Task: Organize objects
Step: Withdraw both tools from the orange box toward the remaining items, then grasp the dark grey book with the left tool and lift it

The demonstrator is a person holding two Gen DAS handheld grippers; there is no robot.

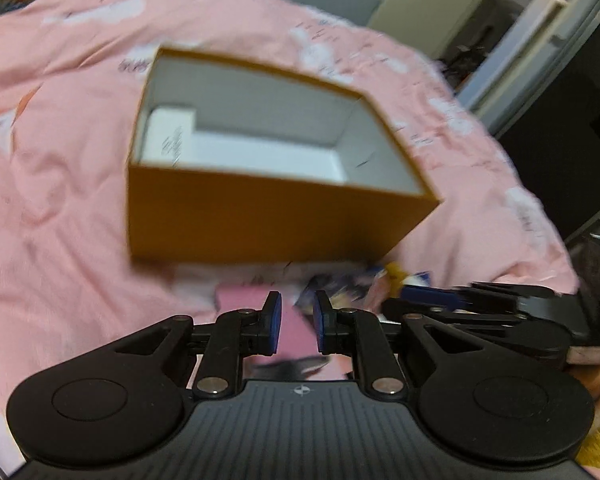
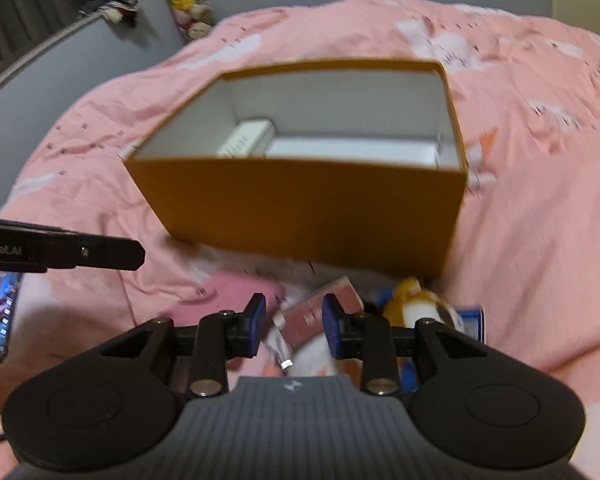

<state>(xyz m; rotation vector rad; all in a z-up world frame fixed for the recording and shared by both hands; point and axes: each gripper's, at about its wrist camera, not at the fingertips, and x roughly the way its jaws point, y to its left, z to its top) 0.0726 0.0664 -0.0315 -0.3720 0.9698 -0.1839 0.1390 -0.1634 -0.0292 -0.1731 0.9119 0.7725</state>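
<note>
Right wrist view: I see one white item (image 2: 246, 140) in box (image 2: 300, 208), clutter (image 2: 320, 316) left near; both grippers (image 2: 294, 322) (image 1: 296, 322) open, empty.

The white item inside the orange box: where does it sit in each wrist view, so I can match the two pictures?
Left wrist: white item lies on the floor of the orange box, in its left part, upper centre-left of the picture.
Right wrist: white item sits in the box's left part, against the far wall, just left of centre.
Shared landmark: orange box on the pink bedcover.
</note>
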